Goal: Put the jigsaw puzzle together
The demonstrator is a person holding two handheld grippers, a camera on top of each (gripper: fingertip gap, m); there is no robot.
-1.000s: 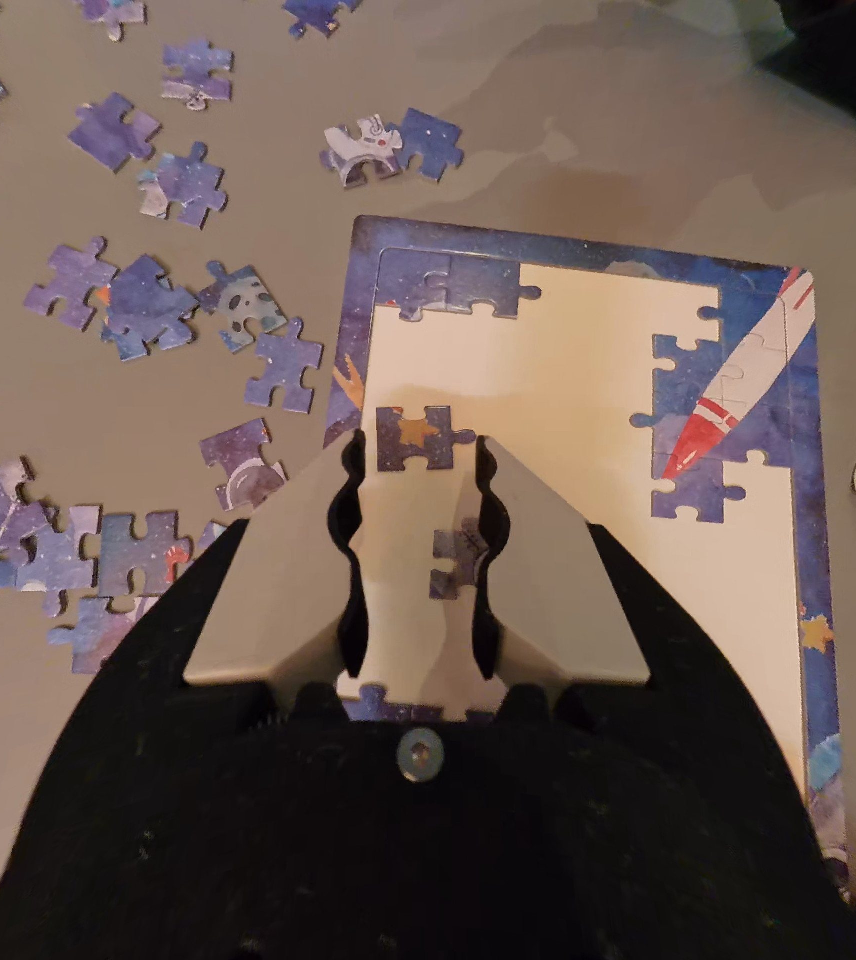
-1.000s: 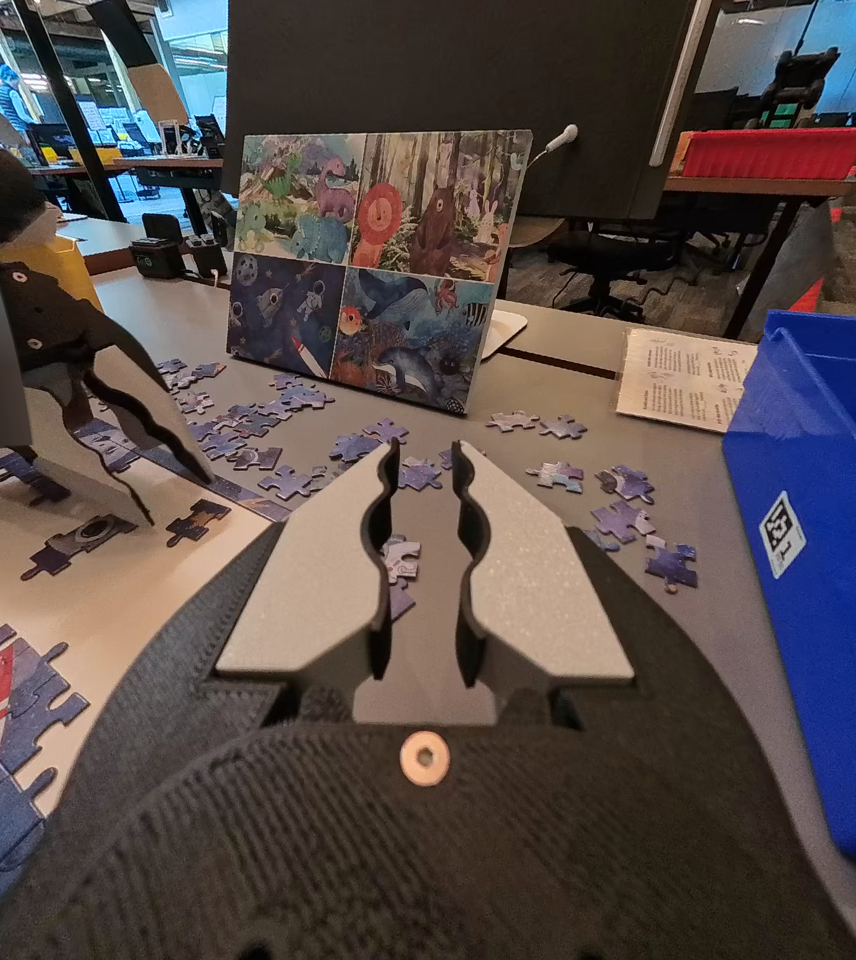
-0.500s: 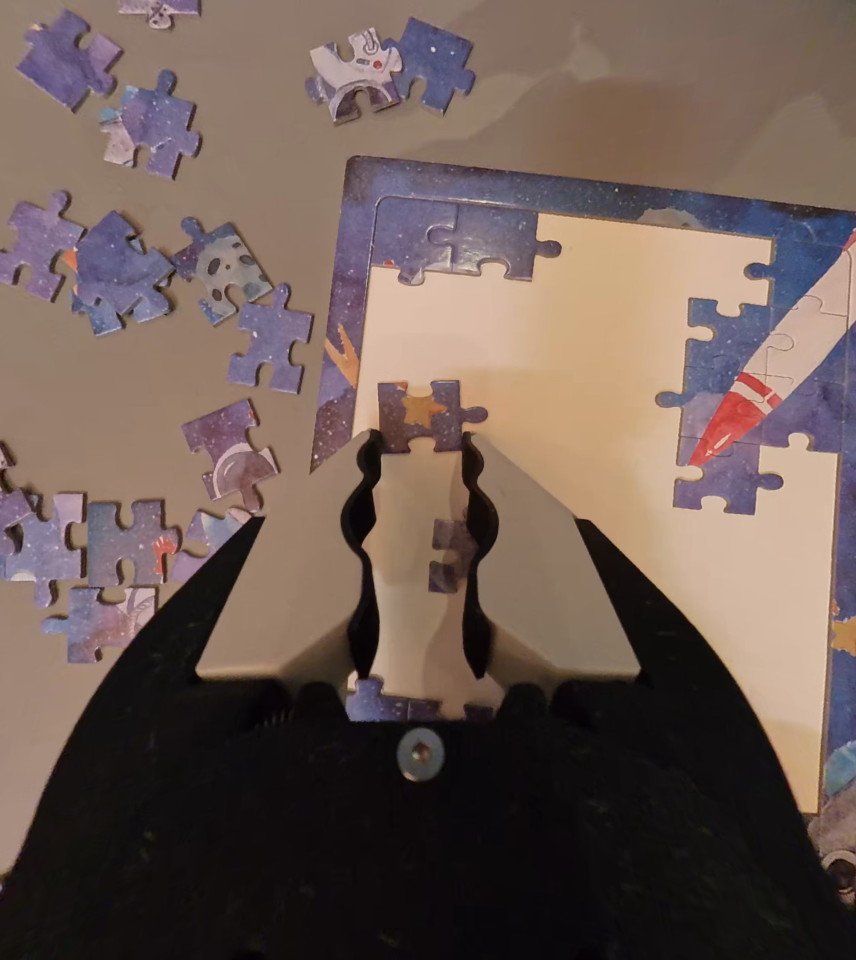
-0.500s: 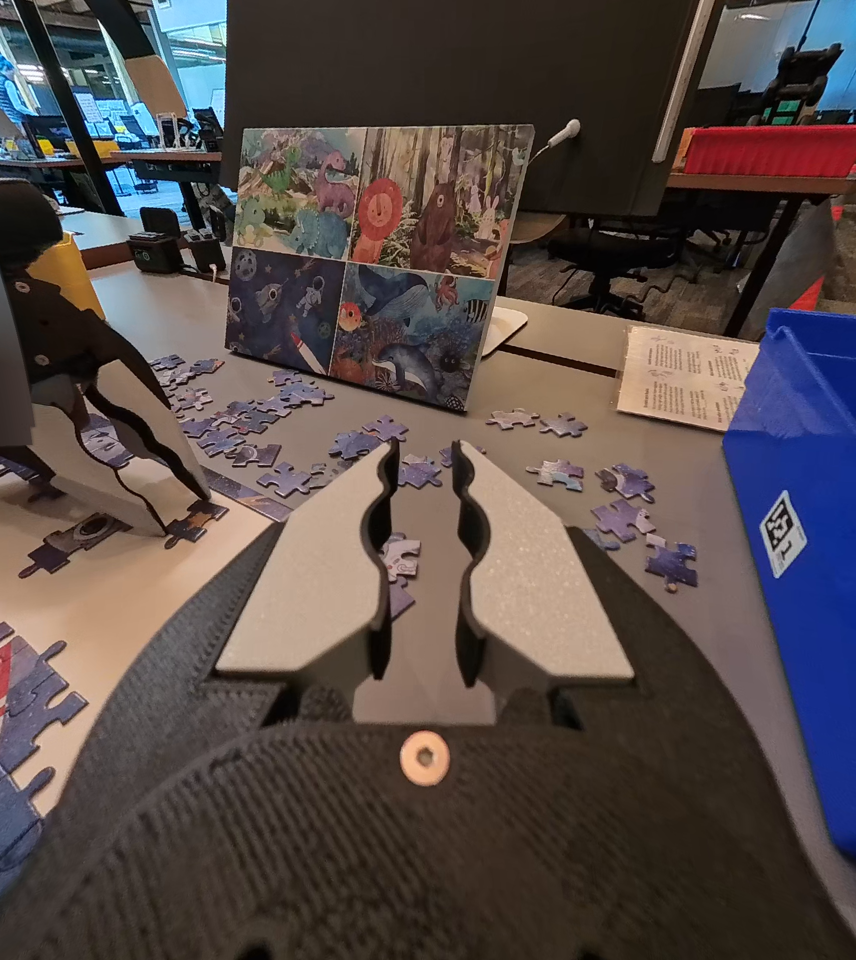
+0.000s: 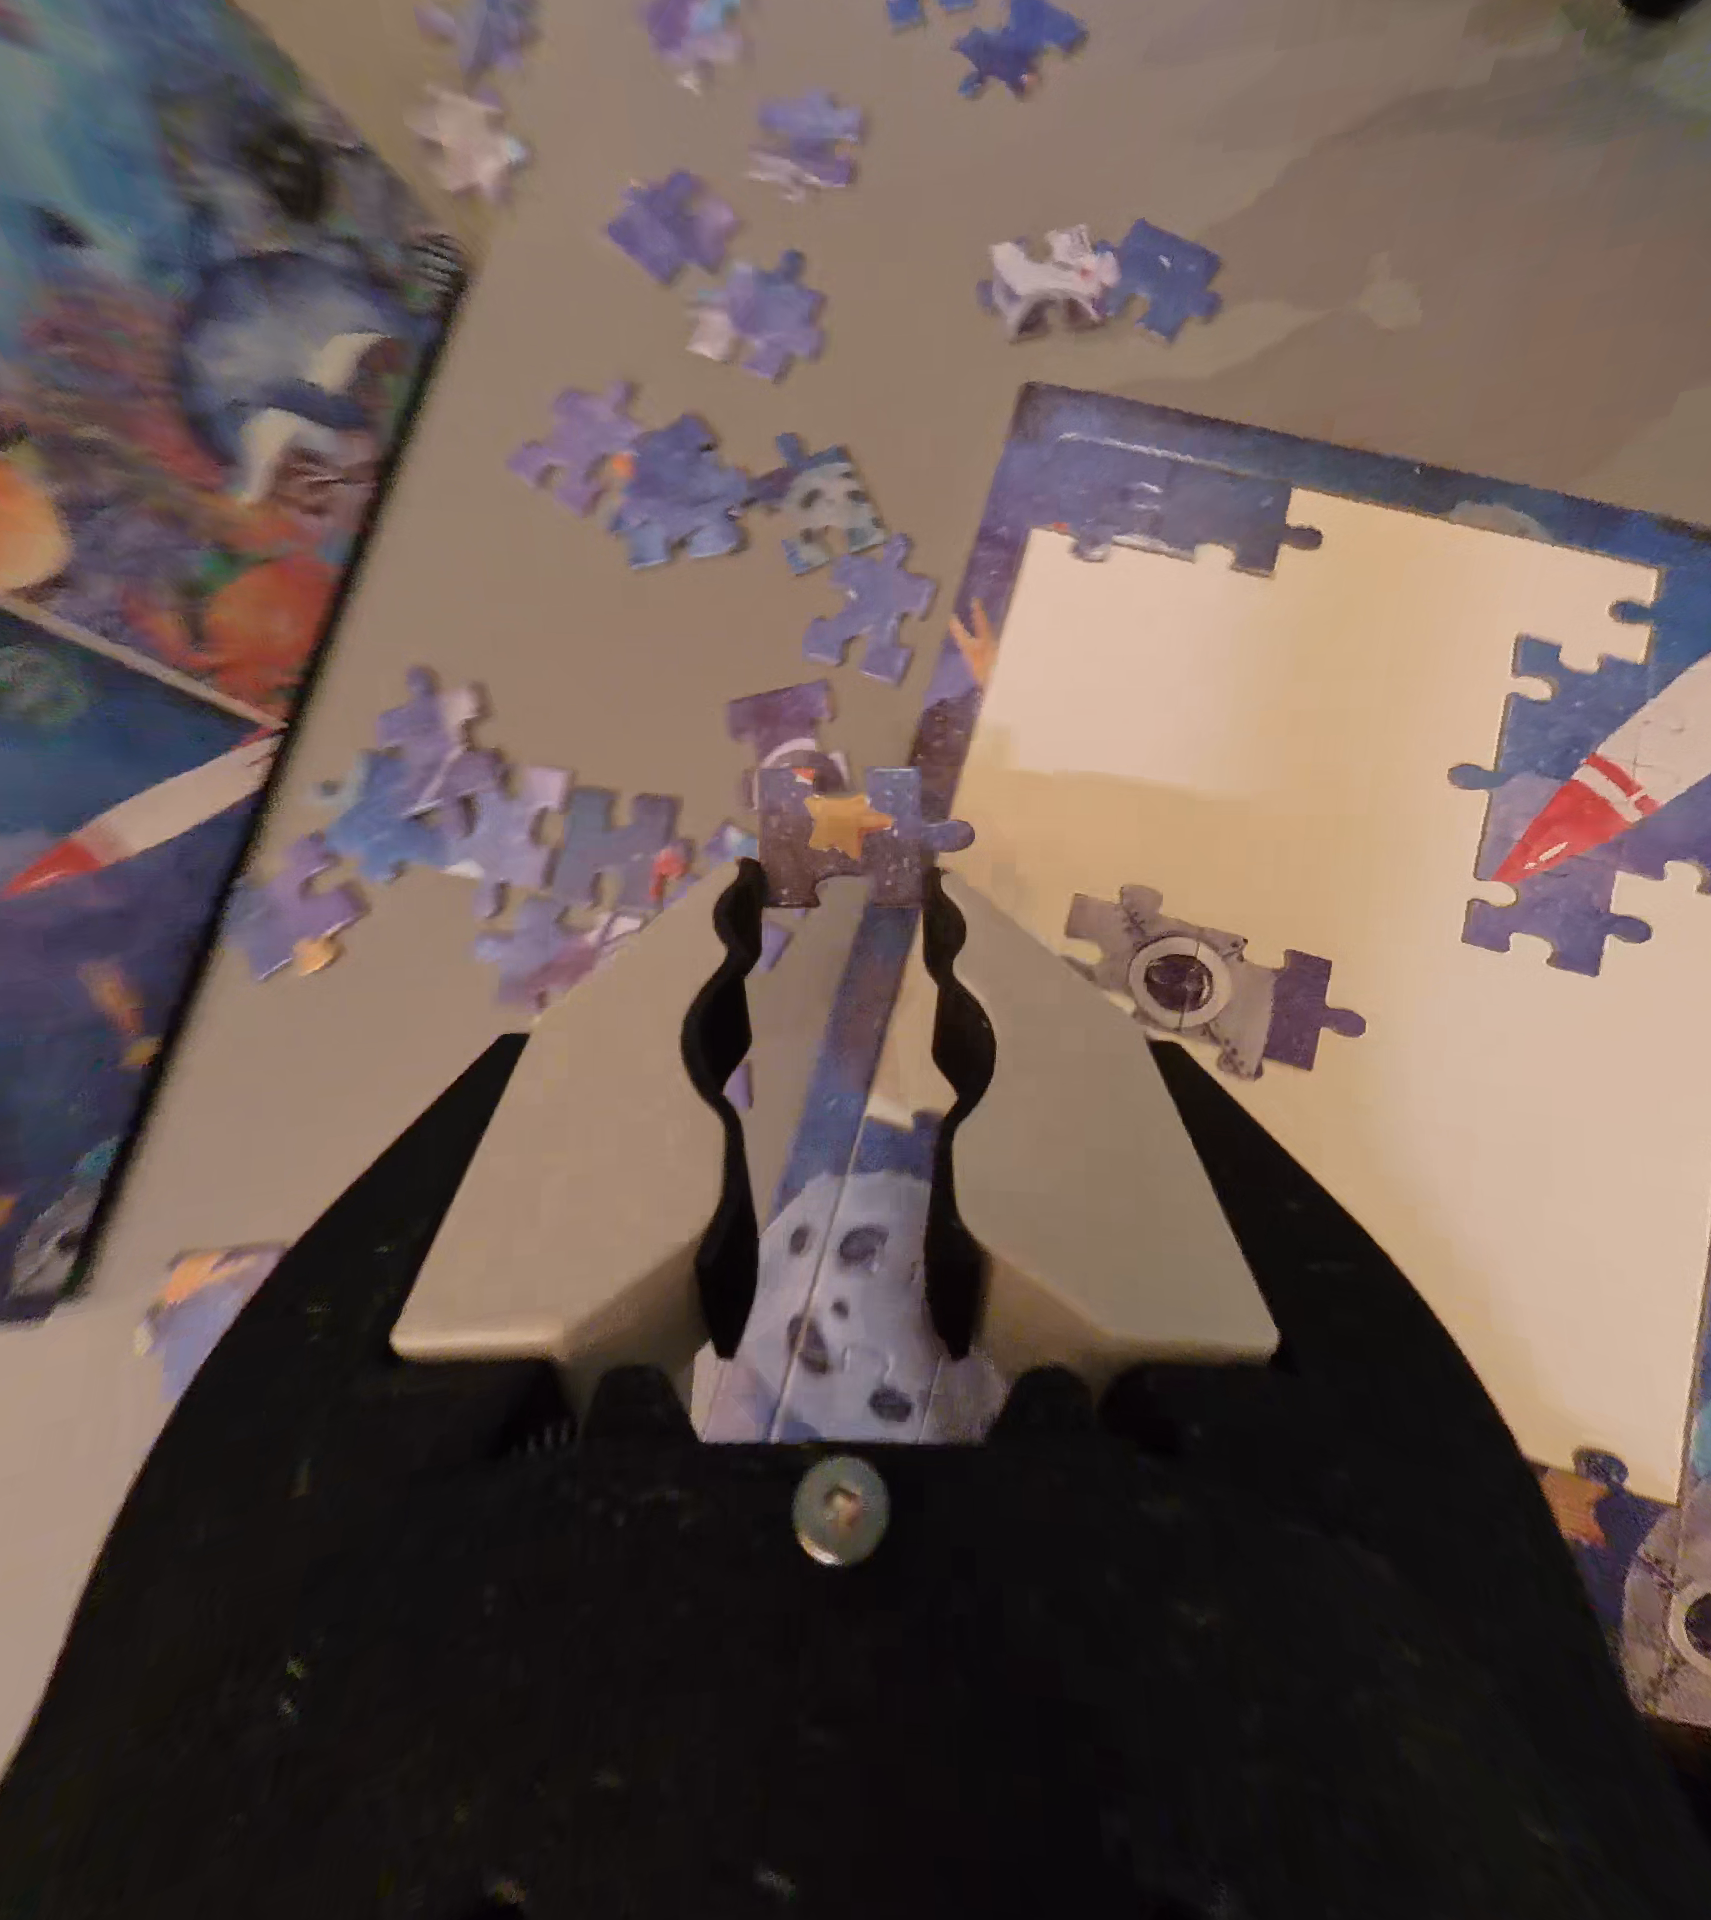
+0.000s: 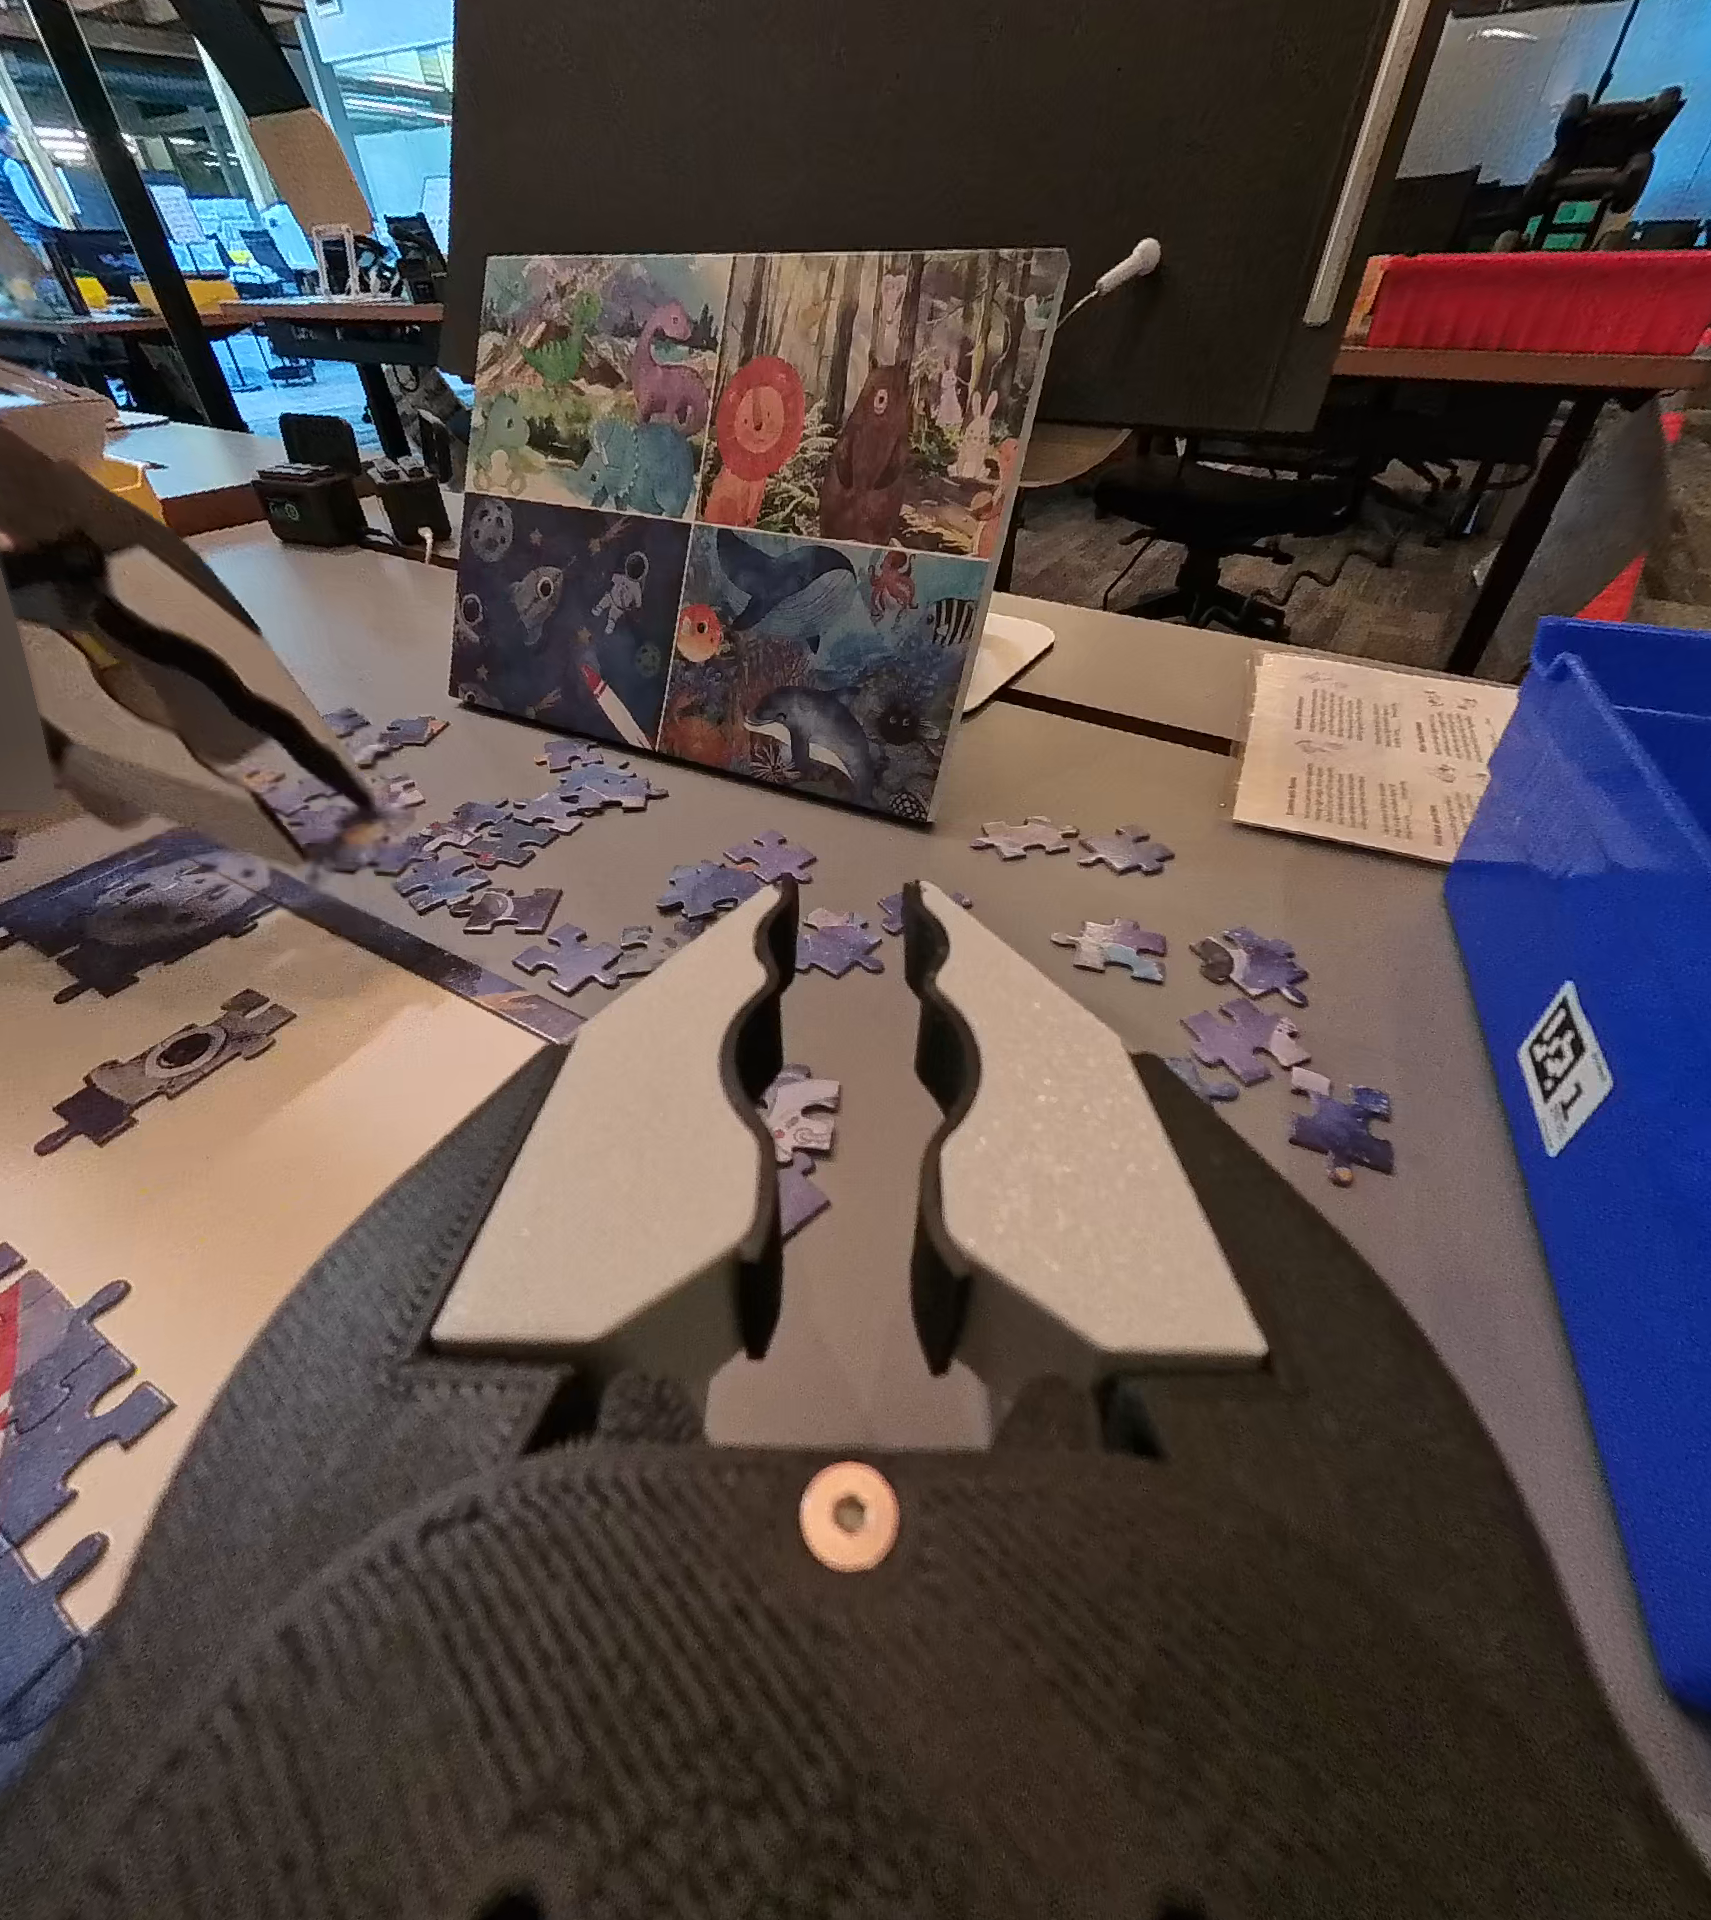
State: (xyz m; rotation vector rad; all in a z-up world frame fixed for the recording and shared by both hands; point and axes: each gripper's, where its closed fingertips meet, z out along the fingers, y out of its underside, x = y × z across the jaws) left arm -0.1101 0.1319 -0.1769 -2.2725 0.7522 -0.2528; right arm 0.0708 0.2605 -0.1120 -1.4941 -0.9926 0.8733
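Observation:
My left gripper (image 5: 838, 883) is shut on a dark blue puzzle piece with a yellow star (image 5: 856, 836), gripped by its lower edge between the two fingertips. It holds the piece in the air above the left rim of the puzzle tray (image 5: 942, 727). It also shows blurred at the left of the right wrist view (image 6: 352, 821). A piece with a round porthole (image 5: 1204, 977) lies loose on the tray's cream floor. A fitted rocket section (image 5: 1661, 748) fills the tray's right side. My right gripper (image 6: 849, 899) is open and empty, low over the grey table among loose pieces.
Many loose blue pieces (image 5: 674, 488) lie on the table left of the tray and ahead of my right gripper (image 6: 1121, 945). A picture box (image 6: 757, 520) stands behind them. A blue bin (image 6: 1661, 1039) is at the right, with a printed sheet (image 6: 1370, 769) beside it. My hands' fingertips stand some 25 cm from each other.
My left jaws narrowed onto the star piece as it lay on the tray, then lifted it and carried it left over the tray's rim. My right gripper has not moved.

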